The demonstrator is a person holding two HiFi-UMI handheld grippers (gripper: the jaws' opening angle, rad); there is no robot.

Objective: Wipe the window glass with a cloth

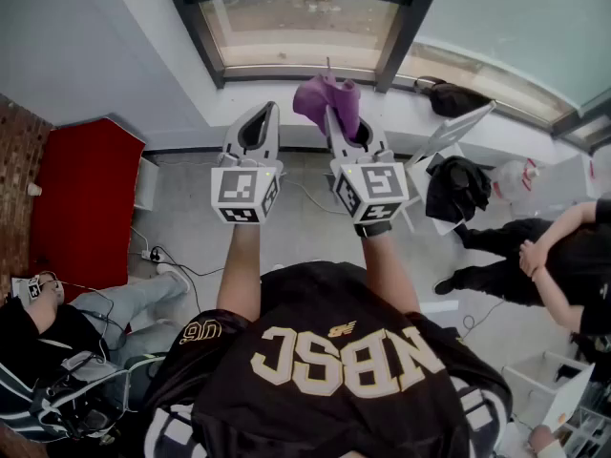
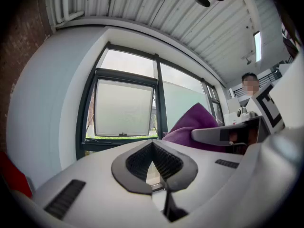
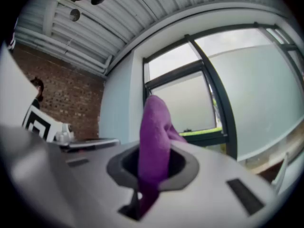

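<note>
Gripping the purple cloth (image 3: 154, 122) at its bunched base, right claw (image 3: 151, 171) clenched; cloth judged soft, light, floppy beyond the claw; left claw (image 2: 155, 161) clenched, empty.

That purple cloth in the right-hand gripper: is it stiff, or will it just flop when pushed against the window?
Probably floppy: the cloth bunches into soft folds above the right gripper rather than keeping a flat shape. It is likely light, since a pinch at one end holds it all up. Pressed on the glass, it should squash and spread, not scrape.
</note>
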